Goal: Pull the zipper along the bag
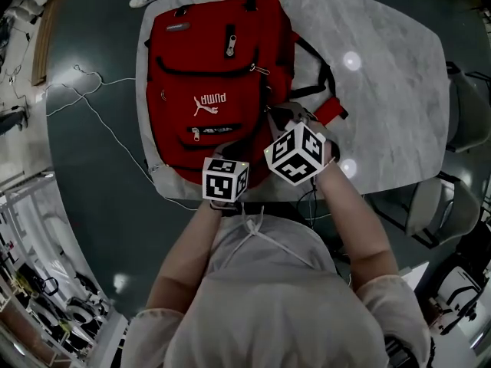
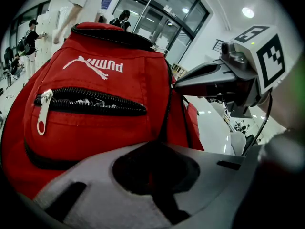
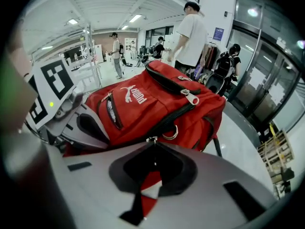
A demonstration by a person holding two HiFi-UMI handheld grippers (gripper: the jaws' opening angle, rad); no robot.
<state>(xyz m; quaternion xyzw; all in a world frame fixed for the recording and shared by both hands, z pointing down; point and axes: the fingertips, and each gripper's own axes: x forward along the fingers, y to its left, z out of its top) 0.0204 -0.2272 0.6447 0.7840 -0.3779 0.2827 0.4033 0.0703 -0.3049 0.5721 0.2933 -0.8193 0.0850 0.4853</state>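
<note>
A red backpack [image 1: 219,75] lies flat on the marble table [image 1: 383,83], its bottom end toward me. Its front pocket zipper [image 2: 90,101] gapes, with the silver pull [image 2: 43,112] at the left end. My left gripper [image 2: 155,144] is shut, pinching the bag's red fabric by a black seam at the near edge [image 1: 222,156]. My right gripper [image 3: 152,142] is shut on a small metal zipper pull [image 3: 151,139] of the black side zipper [image 3: 171,118], at the bag's near right corner [image 1: 278,117]. The two grippers sit close together.
A black shoulder strap [image 1: 318,83] trails off the bag's right side. Grey chairs [image 1: 433,205] stand right of the table. A white cable [image 1: 100,110] runs over the dark floor at the left. People [image 3: 190,32] stand beyond the table.
</note>
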